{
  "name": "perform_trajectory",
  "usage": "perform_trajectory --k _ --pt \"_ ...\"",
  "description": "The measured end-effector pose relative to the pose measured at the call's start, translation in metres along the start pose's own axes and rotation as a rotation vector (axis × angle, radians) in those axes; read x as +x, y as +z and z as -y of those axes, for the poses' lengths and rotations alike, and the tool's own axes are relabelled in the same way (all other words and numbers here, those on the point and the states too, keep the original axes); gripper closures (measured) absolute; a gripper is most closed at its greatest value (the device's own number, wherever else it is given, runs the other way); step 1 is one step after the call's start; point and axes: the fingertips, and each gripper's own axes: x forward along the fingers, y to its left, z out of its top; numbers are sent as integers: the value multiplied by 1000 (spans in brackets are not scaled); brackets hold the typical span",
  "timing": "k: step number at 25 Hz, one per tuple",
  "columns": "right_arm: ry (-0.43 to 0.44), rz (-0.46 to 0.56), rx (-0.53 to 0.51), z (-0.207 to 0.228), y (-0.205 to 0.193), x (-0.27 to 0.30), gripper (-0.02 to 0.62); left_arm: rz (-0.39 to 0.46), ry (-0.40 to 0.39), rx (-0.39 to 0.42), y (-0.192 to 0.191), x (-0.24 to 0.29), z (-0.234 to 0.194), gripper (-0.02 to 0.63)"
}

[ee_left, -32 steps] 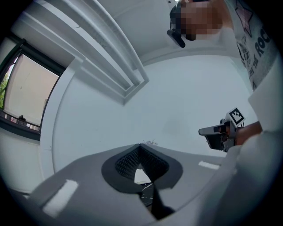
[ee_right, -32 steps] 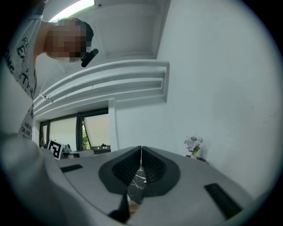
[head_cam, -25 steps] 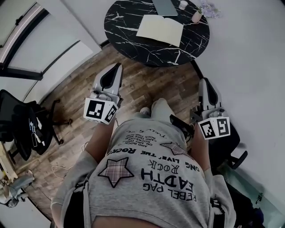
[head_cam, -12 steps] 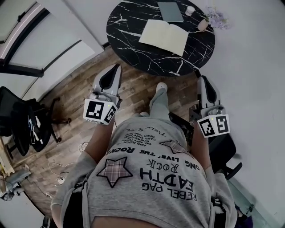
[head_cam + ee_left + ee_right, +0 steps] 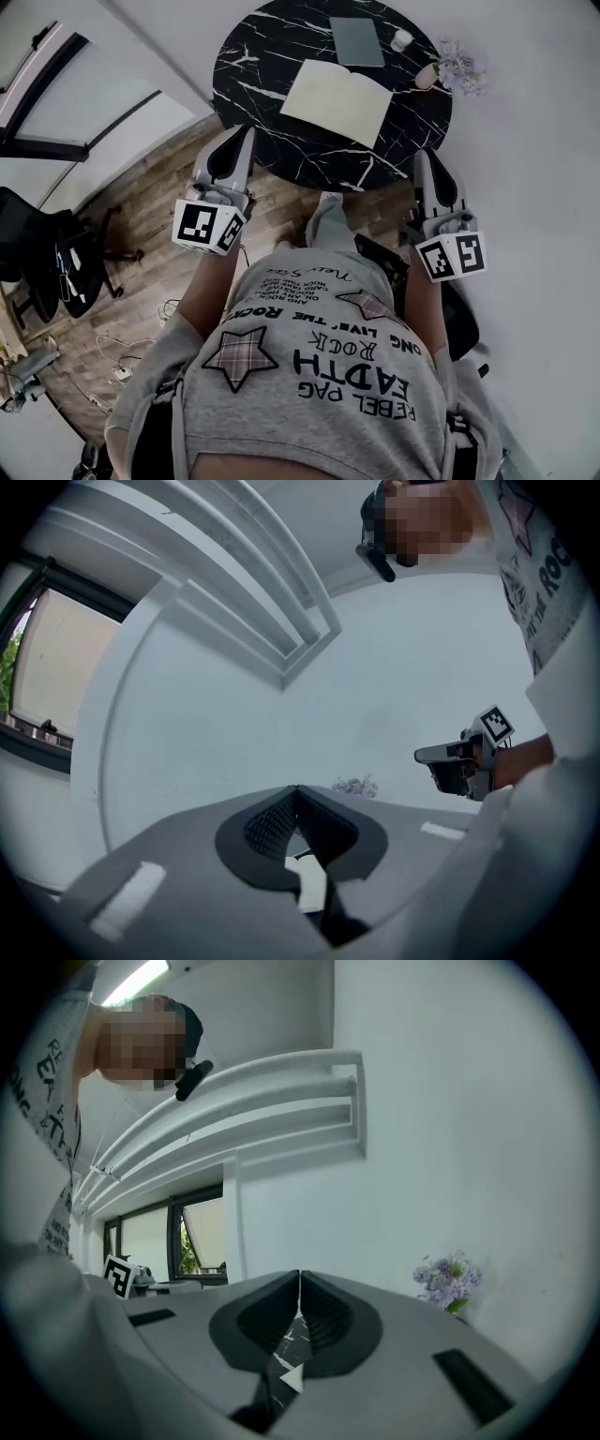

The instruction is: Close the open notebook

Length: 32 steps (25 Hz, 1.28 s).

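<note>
Cream notebook (image 5: 337, 102) open flat on the round black marble table (image 5: 272, 56)

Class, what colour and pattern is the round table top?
Black with white marble veins; round table top shows best in head view.

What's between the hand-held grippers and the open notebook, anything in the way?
Nothing visible. Only bare black tabletop lies between the open notebook and the left hand-held gripper or the right hand-held gripper. The grey book, cup and flower vase sit behind it, off both paths.
</note>
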Motion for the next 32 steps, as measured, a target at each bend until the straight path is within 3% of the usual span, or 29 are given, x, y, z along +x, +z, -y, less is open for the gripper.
perform_trajectory --k 8,21,32 --pt "31 -8 14 54 8 31 581 -5 21 11 4 63 2 597" --pt "150 -58 46 117 0 91 581 -17 144 -6 -1 127 -15 597" --pt "108 -61 78 131 -7 111 581 -66 97 -19 -26 158 -28 597"
